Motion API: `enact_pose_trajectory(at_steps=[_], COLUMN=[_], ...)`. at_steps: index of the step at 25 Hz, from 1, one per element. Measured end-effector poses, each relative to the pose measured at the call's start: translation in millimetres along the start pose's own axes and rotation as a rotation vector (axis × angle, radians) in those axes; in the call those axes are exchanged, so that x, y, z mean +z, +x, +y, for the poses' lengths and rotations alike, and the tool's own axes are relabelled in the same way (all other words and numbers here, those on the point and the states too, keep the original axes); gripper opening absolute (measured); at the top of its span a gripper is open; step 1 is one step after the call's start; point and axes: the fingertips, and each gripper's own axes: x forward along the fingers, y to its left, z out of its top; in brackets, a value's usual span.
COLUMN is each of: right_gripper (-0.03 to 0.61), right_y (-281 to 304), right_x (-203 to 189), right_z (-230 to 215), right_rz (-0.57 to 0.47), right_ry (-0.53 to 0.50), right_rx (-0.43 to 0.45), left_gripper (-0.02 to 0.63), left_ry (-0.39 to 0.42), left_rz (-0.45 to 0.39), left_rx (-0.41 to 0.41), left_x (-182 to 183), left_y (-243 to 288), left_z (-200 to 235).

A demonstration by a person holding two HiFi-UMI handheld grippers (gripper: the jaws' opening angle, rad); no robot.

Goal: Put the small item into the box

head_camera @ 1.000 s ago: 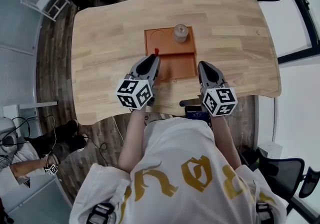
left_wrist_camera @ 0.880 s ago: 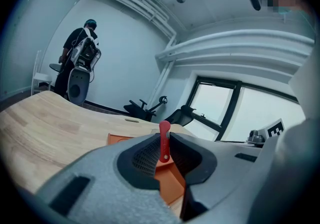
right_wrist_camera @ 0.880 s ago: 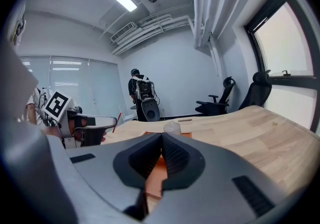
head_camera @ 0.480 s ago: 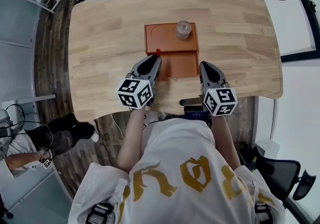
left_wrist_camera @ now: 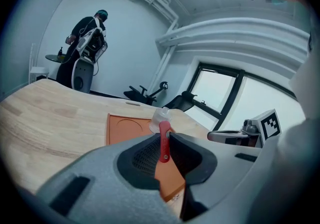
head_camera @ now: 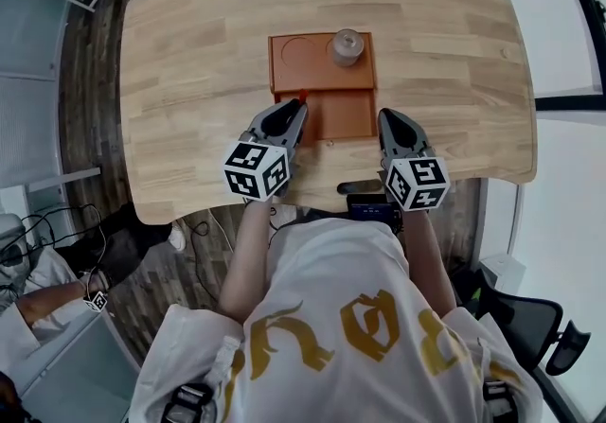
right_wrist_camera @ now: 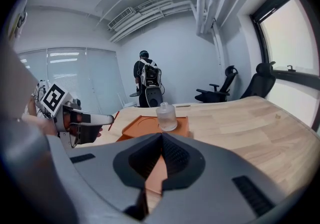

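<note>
An orange box (head_camera: 294, 71) lies in the middle of the wooden table, with a round recess in its far part and a rectangular well (head_camera: 343, 114) nearer me. My left gripper (head_camera: 298, 107) is shut on a small red item (head_camera: 302, 96) at the well's left near corner. In the left gripper view, the red item (left_wrist_camera: 163, 140) stands upright between the jaws, above the box (left_wrist_camera: 125, 129). My right gripper (head_camera: 386, 116) hovers just right of the box, shut with nothing in it (right_wrist_camera: 161, 135).
A small clear bottle (head_camera: 347, 45) stands on the far right part of the box, also in the right gripper view as the bottle (right_wrist_camera: 166, 116). The table's near edge (head_camera: 322, 208) is right behind the grippers. A person stands far across the room (right_wrist_camera: 148, 83).
The left gripper with the red item has edged slightly right, toward the box's near well. The head view has shifted a little. The right gripper keeps its place.
</note>
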Motion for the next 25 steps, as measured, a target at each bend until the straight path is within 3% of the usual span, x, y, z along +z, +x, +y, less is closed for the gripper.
enact_pose_trajectory(at_steps=[6,25], right_gripper=[0.012,0.012], right_y=[8.4,28.2], right_x=[-14.1,-42.3], right_z=[1.0,-23.6], right_rz=[0.031,0.124], right_ry=[0.030,0.050], right_rx=[0.037,0.034], left_gripper=[0.057,0.057], left_ry=[0.024,0.104], left_rz=[0.072,0.277], left_rx=[-0.008,-0.029], left_x=[-17.8,-54.2], left_y=[14.2,54.1], left_z=[0.2,4.8])
